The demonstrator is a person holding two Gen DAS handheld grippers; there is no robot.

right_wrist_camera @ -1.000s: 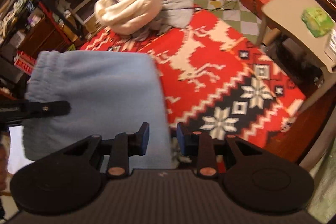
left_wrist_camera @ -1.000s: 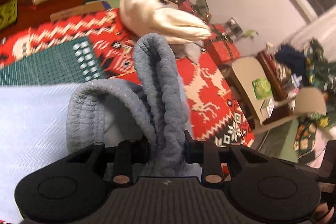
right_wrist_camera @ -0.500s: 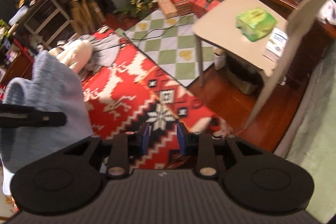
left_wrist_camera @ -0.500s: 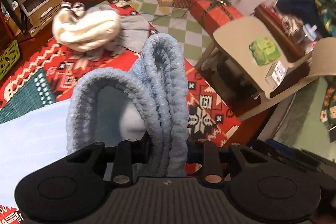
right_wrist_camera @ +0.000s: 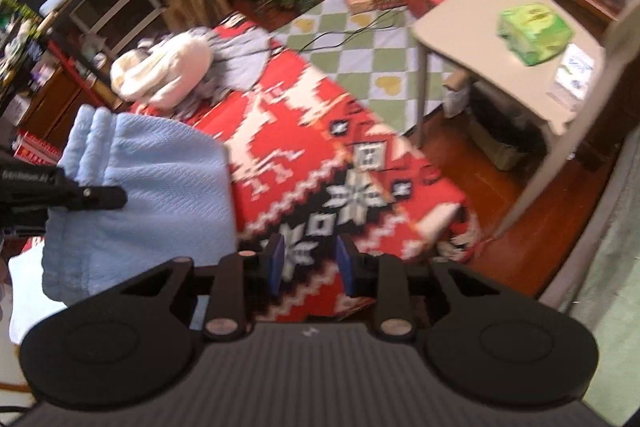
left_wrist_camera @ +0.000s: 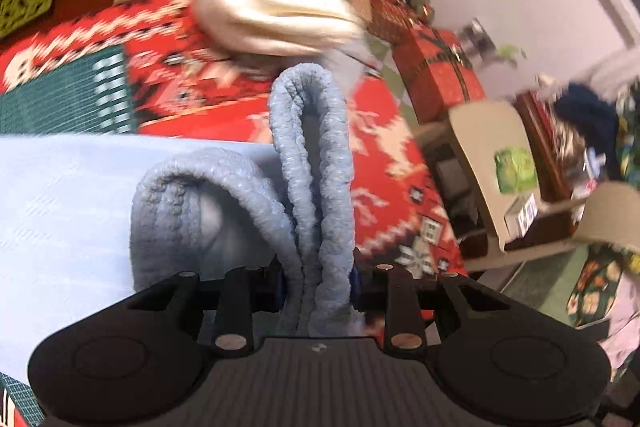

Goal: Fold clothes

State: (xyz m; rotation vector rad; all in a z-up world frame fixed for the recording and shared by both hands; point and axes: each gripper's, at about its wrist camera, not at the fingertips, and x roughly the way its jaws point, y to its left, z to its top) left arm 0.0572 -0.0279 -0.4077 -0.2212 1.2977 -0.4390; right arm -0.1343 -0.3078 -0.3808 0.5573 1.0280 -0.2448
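A light blue knitted garment [left_wrist_camera: 312, 147] hangs bunched from my left gripper [left_wrist_camera: 318, 285], which is shut on its thick ribbed edge. The ribbing loops up in two folds in front of the camera. More of the same cloth spreads flat to the left [left_wrist_camera: 60, 207]. In the right wrist view the garment [right_wrist_camera: 152, 187] hangs at the left with the left gripper's finger [right_wrist_camera: 88, 197] across it. My right gripper [right_wrist_camera: 308, 265] stands open to the right of the garment, with only the rug showing between its blue pads.
A red patterned rug [right_wrist_camera: 320, 155] covers the floor below. A cream and grey clothes pile [right_wrist_camera: 164, 71] lies at its far end. A beige chair [right_wrist_camera: 500, 39] with a green packet [right_wrist_camera: 534, 35] stands at the right. Red gift boxes [left_wrist_camera: 440, 75] and shelves line the back.
The left wrist view swung right toward the chair, then back over the rug, with the garment still gripped. The right gripper moved right, away from the blue garment, and stays empty.
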